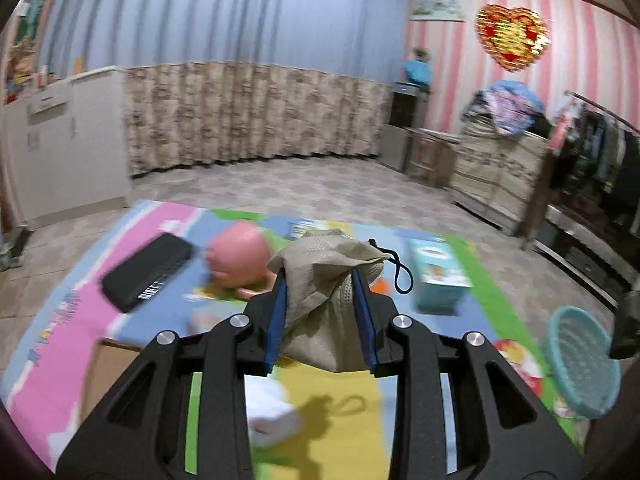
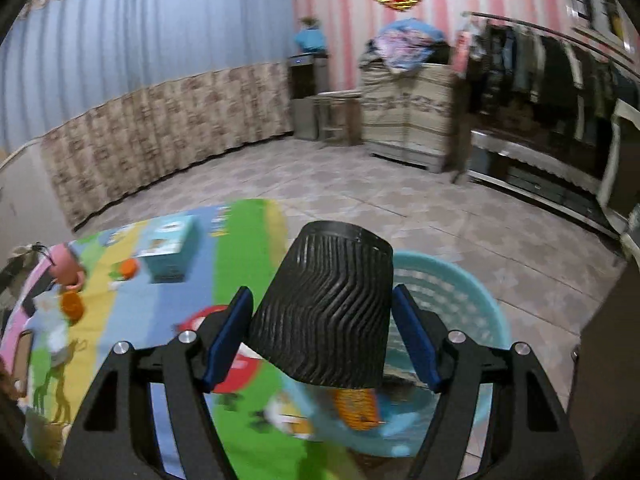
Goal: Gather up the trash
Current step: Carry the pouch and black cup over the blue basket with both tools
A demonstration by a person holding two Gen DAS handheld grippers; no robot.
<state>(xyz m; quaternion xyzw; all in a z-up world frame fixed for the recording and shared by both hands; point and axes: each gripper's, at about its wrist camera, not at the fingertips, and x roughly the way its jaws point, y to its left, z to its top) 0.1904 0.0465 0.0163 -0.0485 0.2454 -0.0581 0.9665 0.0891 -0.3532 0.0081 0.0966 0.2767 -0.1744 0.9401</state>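
Left gripper (image 1: 320, 292) clamped on a crumpled beige cloth (image 1: 326, 280), jaws pressed into both sides of it, cloth bulging above the blue pads (image 1: 277, 312) and hanging a little below them, lifted clear of the play mat (image 1: 348, 420). Black cord loop (image 1: 400, 276) dangling off the cloth's right side. Beyond the cloth on the mat: pink pot (image 1: 238, 254) tipped over, black flat case (image 1: 148, 270) to its left, light-blue box (image 1: 438, 278) to the right, white wad (image 1: 272, 412) near the gripper's base. Teal basket (image 1: 580, 364) at the mat's right edge, tilted in this view. Right gripper (image 2: 322, 324) around a black ribbed cup (image 2: 322, 312), cup upside down, wide mouth toward the camera. Jaws wide apart; right pad touching the cup's side, left pad (image 2: 228, 336) at or just off the cup's edge, contact there hard to judge. Cup held in the air partly over the basket (image 2: 460, 292), something orange (image 2: 356, 408) lying in the basket beneath it. Heavy motion blur over the mat in both views.
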